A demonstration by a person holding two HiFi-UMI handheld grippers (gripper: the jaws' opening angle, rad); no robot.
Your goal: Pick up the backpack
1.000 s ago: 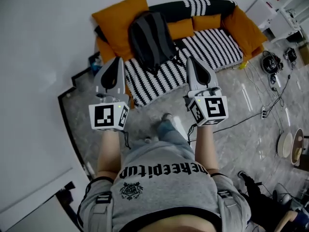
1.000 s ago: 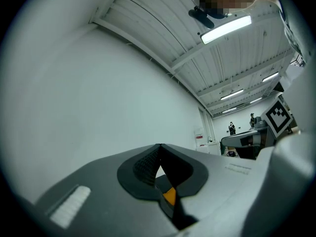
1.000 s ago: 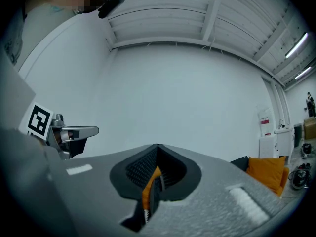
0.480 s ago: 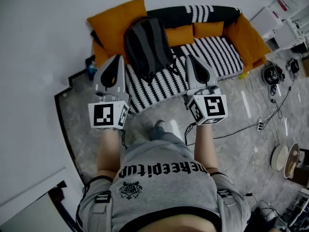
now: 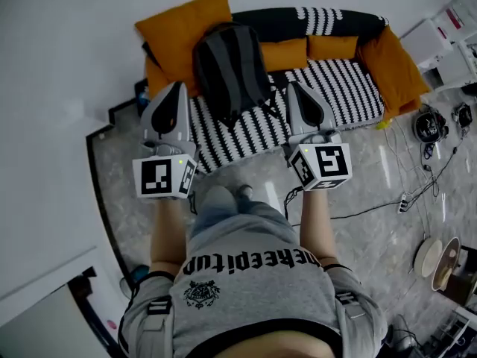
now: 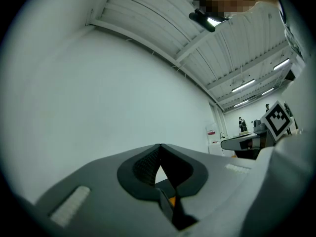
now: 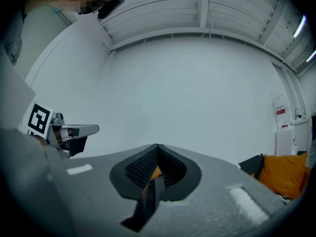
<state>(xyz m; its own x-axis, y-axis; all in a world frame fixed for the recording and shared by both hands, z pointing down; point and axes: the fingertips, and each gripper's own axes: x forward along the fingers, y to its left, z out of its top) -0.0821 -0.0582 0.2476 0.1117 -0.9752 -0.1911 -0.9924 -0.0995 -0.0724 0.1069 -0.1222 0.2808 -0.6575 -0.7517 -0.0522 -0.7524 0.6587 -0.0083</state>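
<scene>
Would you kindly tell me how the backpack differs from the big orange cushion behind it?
The backpack is dark grey with black bands; the cushion is plain orange. The backpack sits in front; the cushion is propped behind it. Both rest at one end of the sofa.

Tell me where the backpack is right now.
In the head view, the backpack is at the upper centre-left, on the left end of the striped sofa, in front of the large orange cushion.

Head camera looks steeply down; 2 gripper cameras face the wall (image 6: 98,83).
</scene>
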